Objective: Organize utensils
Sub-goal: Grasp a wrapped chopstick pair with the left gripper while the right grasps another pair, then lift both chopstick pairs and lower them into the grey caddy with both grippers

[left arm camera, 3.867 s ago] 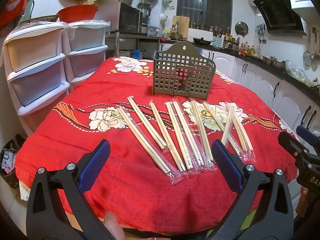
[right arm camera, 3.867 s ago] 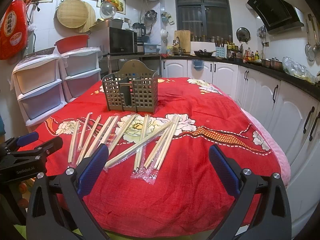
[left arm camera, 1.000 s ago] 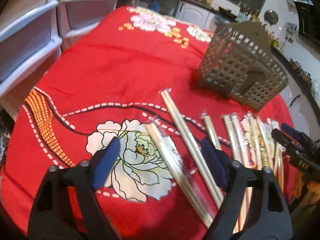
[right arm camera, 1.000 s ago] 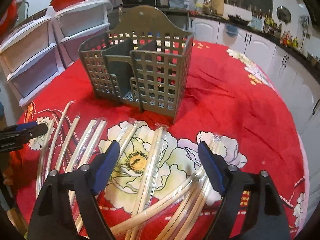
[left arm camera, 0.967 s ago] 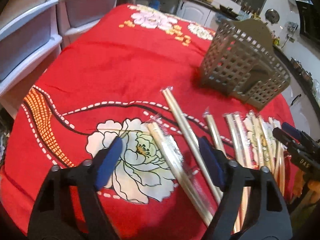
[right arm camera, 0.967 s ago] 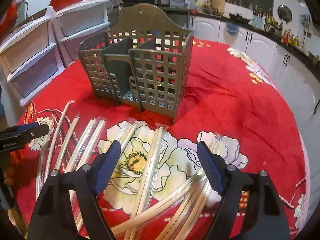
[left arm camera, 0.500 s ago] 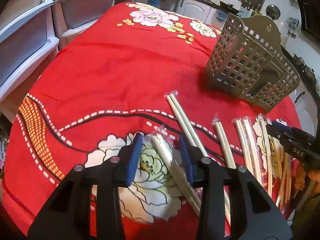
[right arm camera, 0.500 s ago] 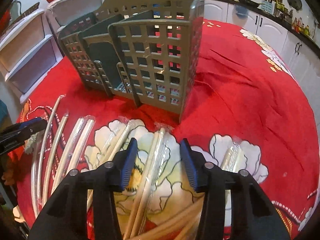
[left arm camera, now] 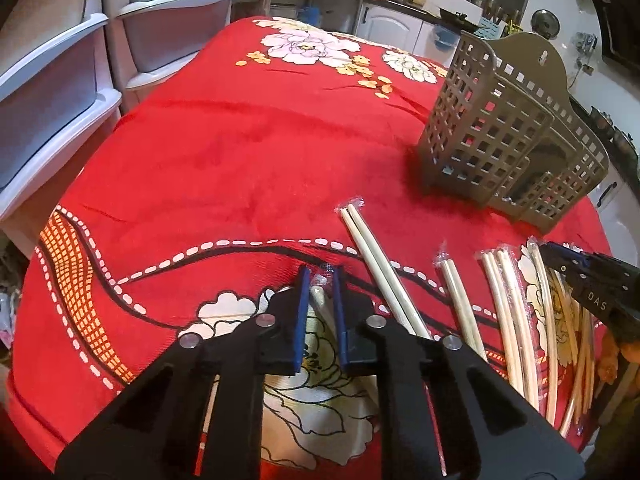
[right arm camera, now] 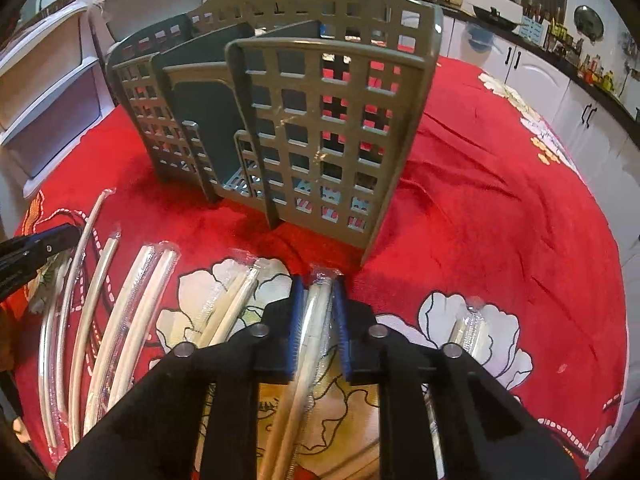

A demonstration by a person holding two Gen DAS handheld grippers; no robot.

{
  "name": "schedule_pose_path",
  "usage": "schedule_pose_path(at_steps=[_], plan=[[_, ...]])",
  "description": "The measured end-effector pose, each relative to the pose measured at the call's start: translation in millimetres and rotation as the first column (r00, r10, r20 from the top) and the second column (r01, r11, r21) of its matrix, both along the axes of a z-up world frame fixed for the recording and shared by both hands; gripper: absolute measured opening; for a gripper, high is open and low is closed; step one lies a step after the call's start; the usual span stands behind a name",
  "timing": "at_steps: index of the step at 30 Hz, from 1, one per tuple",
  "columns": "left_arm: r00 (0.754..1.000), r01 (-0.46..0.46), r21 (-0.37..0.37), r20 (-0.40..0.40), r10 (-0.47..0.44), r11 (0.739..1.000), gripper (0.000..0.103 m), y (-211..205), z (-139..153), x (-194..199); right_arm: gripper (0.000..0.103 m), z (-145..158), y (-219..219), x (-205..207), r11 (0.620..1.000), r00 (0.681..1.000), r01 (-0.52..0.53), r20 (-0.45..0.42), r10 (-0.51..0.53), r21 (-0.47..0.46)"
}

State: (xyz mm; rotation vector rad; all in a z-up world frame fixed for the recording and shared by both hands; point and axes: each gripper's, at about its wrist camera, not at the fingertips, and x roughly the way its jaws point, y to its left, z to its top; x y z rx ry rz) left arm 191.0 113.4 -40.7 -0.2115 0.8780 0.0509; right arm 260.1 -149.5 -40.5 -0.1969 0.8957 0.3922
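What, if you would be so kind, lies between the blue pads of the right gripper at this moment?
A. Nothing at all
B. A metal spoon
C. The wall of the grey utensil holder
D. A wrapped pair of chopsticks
D: in the right wrist view the right gripper has just closed its blue pads on a wrapped pair of chopsticks lying on the red tablecloth, in front of the grey utensil holder.

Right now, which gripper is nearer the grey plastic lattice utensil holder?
Right. The right gripper sits just in front of the grey plastic lattice utensil holder; the left gripper is farther off, down-left of it.
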Motion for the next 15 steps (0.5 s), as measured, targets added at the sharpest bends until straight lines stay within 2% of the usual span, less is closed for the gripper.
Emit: schedule_pose_path(at_steps=[7, 15], plan=[[1.000, 0.010, -0.013, 0.020, -0.010, 1.000, 0.004, -0.8, 7.8, -5.5, 0.013, 14.8, -2.3, -13.5, 0.998, 0.999, -0.022, 0.033, 0.020, 0.057], [0.995, 0.022, -0.010, 0.096, -0.021, 1.000, 0.003, -1.6, 39.1, -13.3, 0.012, 42.5, -1.7, -28.6, 0.990, 0.993, -0.070, 0.100, 0.059, 0.118]])
